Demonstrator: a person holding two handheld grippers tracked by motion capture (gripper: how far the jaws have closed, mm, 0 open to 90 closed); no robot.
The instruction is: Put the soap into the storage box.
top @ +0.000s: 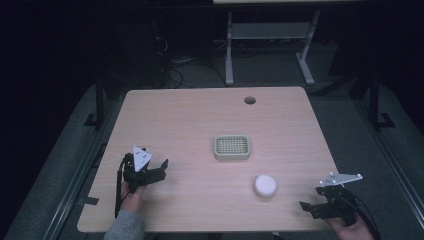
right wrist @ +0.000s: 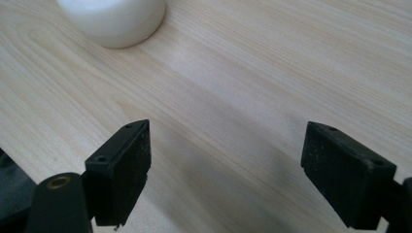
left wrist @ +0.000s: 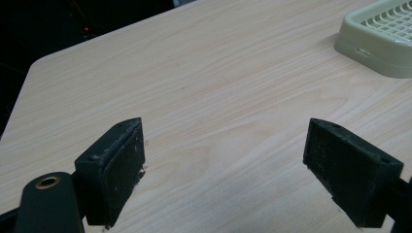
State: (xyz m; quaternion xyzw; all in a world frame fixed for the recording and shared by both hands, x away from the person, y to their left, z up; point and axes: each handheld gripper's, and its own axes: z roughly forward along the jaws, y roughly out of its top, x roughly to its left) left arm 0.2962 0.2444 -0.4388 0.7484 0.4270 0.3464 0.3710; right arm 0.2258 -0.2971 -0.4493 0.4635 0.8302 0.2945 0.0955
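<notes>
Both grippers, left (top: 159,169) and right (top: 306,206), were wide open and empty above the desk (top: 190,120); a low approach could knock the white puck (top: 265,185) away.

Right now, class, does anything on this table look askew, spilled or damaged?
Nothing stands out. The green slotted tray sits flat and square on the table, and the white round object rests upright nearby, with no spill.

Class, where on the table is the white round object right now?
In the high view, the white round object sits near the table's front edge, right of centre, just in front of the green slatted tray and nearest the right claw.
</notes>
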